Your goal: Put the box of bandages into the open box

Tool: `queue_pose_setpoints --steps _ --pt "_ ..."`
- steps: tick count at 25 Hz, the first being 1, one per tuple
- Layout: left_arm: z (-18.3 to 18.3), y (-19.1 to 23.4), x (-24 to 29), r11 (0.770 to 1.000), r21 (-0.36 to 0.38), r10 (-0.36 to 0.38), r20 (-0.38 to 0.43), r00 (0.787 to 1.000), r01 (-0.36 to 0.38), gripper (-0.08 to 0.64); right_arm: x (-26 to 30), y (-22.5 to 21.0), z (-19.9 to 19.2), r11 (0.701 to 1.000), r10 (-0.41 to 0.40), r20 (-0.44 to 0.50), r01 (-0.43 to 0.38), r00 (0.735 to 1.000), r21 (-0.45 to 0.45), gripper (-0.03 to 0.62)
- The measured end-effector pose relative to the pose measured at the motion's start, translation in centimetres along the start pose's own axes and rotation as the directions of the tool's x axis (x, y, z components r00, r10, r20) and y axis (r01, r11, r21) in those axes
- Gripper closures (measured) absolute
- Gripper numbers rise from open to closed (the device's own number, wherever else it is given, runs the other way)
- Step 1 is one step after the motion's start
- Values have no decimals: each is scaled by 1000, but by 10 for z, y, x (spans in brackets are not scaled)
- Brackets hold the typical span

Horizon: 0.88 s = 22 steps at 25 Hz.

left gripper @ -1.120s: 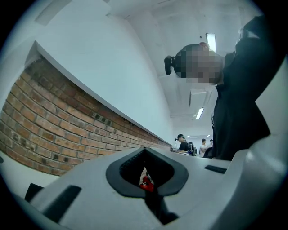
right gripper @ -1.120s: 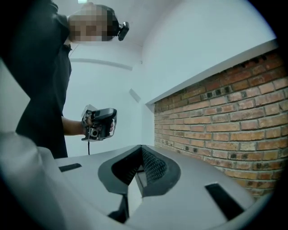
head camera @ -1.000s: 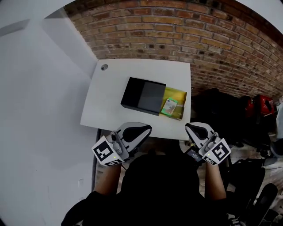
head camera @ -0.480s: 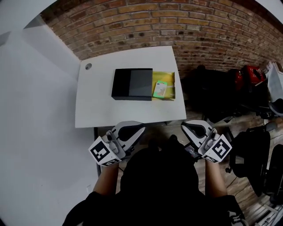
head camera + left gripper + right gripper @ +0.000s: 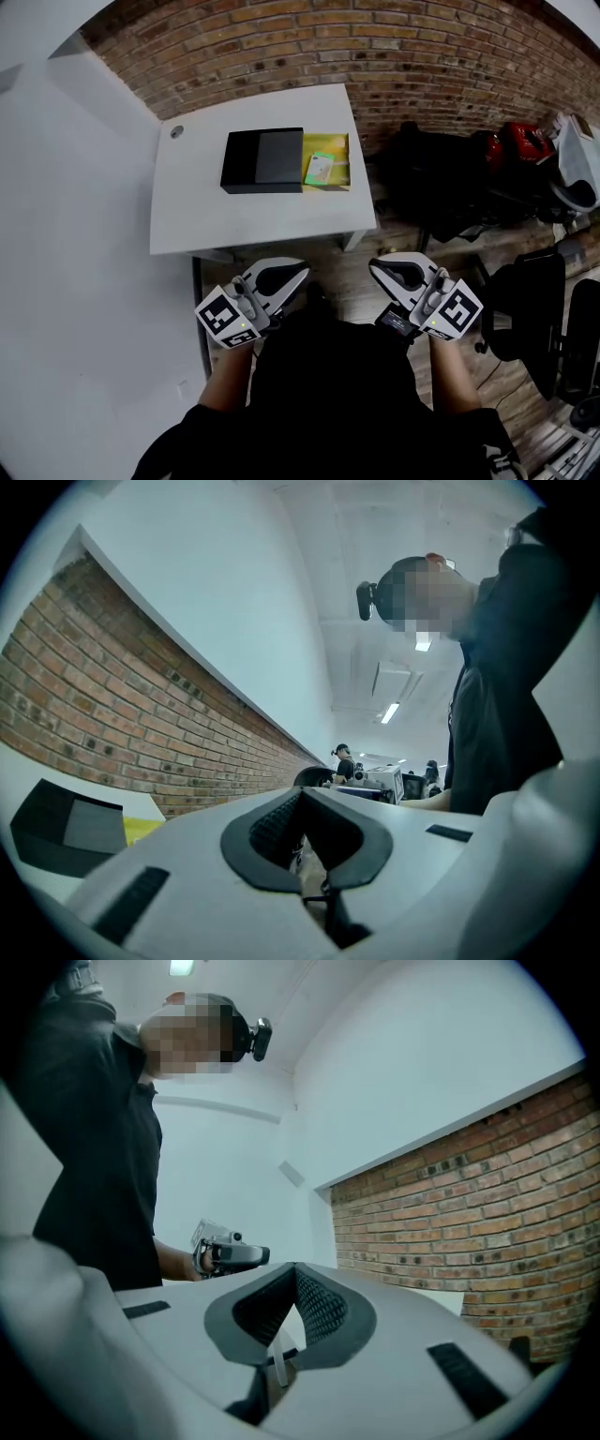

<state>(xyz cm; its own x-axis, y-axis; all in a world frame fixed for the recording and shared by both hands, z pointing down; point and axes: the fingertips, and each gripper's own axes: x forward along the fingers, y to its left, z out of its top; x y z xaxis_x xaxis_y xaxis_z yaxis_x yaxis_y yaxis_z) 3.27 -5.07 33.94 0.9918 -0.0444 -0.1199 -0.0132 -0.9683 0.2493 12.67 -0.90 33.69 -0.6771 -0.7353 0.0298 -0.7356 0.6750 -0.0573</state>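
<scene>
A small green box of bandages (image 5: 320,169) lies inside the open yellow box (image 5: 338,147) on the white table (image 5: 244,216). A black box (image 5: 262,160) (image 5: 64,825) sits against the yellow one (image 5: 141,829) on its left. Both grippers are held close to my body, well short of the table's near edge and over the wooden floor. My left gripper (image 5: 292,273) (image 5: 302,799) is shut with nothing in it. My right gripper (image 5: 378,265) (image 5: 295,1269) is also shut and empty.
A brick wall (image 5: 394,56) runs behind the table and a white wall (image 5: 66,244) stands to its left. Black bags (image 5: 441,178) and a red bag (image 5: 523,141) lie on the floor at right, beside office chairs (image 5: 539,300). Other people (image 5: 343,757) stand far off.
The view has drawn back from the table: it now lies farther away and higher in the picture. Both grippers stay shut near my body, now over the floor.
</scene>
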Motion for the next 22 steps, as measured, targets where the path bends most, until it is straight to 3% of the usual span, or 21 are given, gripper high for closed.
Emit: queue_pose_setpoints --steps 7,12,22 --pt "-42 -84 13 998 -56 -21 -48 999 18 546 -64 56 -20 999 24 -6 -23 1000 40 588" --pt "-57 -143 18 999 -49 -27 -65 998 24 546 -103 97 -34 997 34 4 -34 999 75 588" --pt "-59 -190 14 998 -54 -42 -68 997 38 546 -136 139 -29 998 30 15 -31 999 62 588"
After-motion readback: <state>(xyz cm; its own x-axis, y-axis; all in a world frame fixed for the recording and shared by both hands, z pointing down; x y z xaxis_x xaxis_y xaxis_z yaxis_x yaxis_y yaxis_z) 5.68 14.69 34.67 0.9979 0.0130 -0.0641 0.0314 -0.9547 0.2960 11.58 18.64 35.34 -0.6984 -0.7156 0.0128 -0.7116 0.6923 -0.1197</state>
